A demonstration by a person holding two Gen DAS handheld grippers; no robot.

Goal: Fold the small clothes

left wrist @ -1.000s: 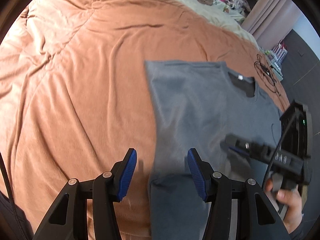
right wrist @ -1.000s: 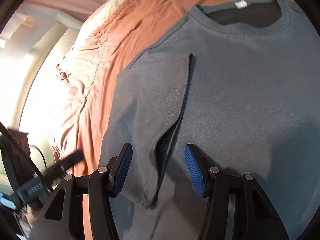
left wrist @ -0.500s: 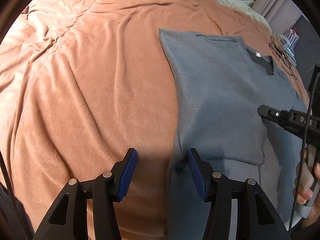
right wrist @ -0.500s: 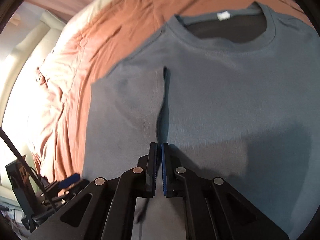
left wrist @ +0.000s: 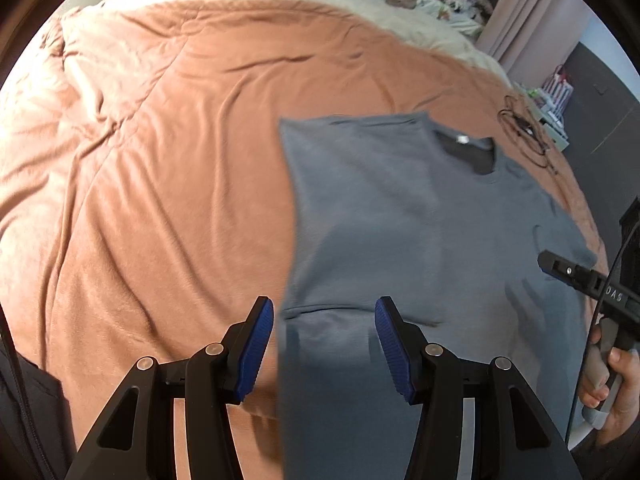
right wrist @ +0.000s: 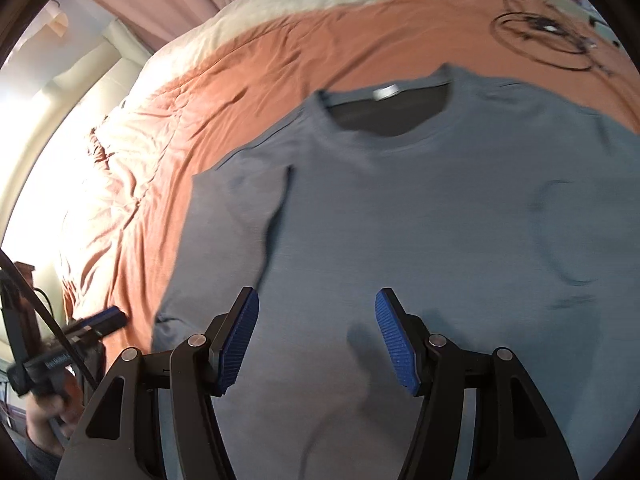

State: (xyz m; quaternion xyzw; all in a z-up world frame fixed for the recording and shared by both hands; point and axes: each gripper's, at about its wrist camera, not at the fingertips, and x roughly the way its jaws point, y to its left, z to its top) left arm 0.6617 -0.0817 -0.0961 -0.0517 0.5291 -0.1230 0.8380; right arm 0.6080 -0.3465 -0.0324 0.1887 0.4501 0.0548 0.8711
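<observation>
Moved: right gripper (right wrist: 316, 338) was pinched shut half a second ago; now its blue pads are wide apart and hold nothing. Both views sit farther back from the cloth than before.
Shirt: grey t-shirt (left wrist: 400, 220) lies flat on the orange blanket (left wrist: 160, 160), neck hole pointing away toward the far end of the bed.
Left sleeve: folded in over the body (right wrist: 244, 208). Its edge makes a dark line down the shirt.
Right sleeve: looks not folded yet; that side of the shirt spreads out flat toward the edge of the view.
Left gripper (left wrist: 324, 344): pads wide apart, nothing between them. It hovers over the left edge of the shirt, near the sleeve hem.
Right gripper: hovers over the middle of the shirt, low down.
Done: I think one small fold, the left sleeve.
Left to do: the other sleeve, then folding the body up. Most of the job is not done yet.
Other things: thin black cord (right wrist: 544, 40) lies on the blanket past the neck hole, apart from the shirt.
</observation>
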